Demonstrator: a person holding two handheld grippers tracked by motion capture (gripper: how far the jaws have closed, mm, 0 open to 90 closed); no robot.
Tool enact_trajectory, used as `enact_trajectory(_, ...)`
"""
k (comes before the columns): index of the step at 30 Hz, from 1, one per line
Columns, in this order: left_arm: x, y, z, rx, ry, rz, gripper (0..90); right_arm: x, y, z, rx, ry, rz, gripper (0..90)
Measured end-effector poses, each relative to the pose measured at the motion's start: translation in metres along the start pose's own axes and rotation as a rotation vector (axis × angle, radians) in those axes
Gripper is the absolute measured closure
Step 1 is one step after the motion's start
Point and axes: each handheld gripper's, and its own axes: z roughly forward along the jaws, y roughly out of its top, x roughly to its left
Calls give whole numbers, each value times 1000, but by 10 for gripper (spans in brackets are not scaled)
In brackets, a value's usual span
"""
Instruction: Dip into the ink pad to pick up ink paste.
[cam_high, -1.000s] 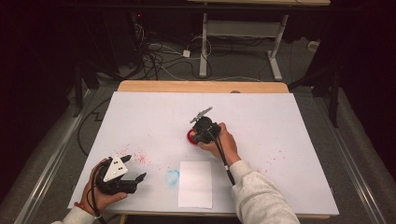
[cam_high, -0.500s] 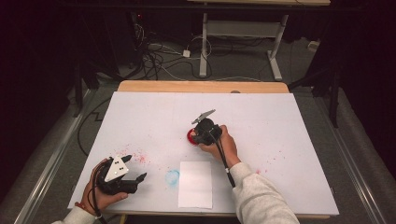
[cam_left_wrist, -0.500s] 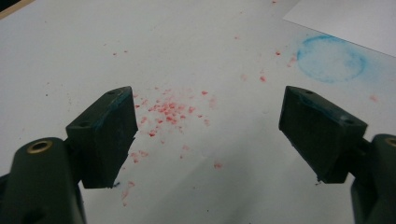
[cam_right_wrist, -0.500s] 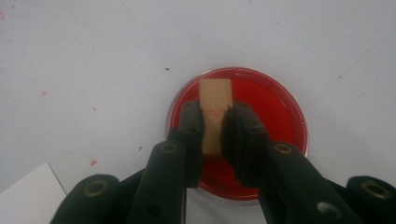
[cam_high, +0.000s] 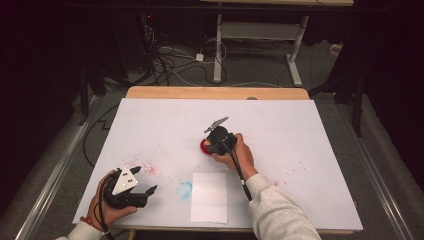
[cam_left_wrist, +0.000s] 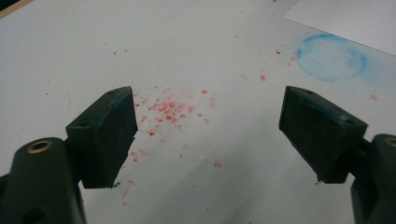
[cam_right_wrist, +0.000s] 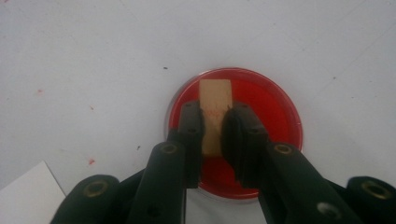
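Note:
A round red dish (cam_right_wrist: 261, 105) of red paint lies on the white table near its middle (cam_high: 204, 146). My right gripper (cam_right_wrist: 215, 122) is shut on a small tan wooden block (cam_right_wrist: 215, 100), held upright over the red dish; whether the block touches the paint cannot be told. In the high view the right gripper (cam_high: 212, 142) sits over the dish with a hand behind it. My left gripper (cam_left_wrist: 208, 133) stands open over a patch of red specks (cam_left_wrist: 166, 109), with nothing between its jaws. It rests near the table's front left corner (cam_high: 142, 192).
A white sheet of paper (cam_high: 209, 196) lies at the front middle, with a round blue stamp mark (cam_high: 184, 189) just left of it. Red specks (cam_high: 145, 167) dot the table surface. Cables and a desk frame (cam_high: 260, 35) lie on the floor beyond the table.
The right gripper has shifted very slightly over the red dish. The left gripper has stayed in place.

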Motion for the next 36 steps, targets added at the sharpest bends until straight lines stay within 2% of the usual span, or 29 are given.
enact_trajectory(6, 0, 0, 0, 0, 0, 0, 182, -8, 4, -15, -30, -14, 10, 763)
enact_trajectory(15, 0, 0, 0, 7, -2, 6, 182, -17, 19, -55, -104, -40, 3, 762)
enact_trajectory(20, 0, 0, 0, 2, 0, 3, 182, -20, 20, -65, -124, -45, 6, 762)
enact_trajectory(27, 0, 0, 1, 4, -3, 4, 182, -21, 19, -63, -113, -45, 4, 762)
enact_trajectory(36, 0, 0, 1, 6, -5, 5, 182, -19, 8, -33, -24, -37, 2, 762)
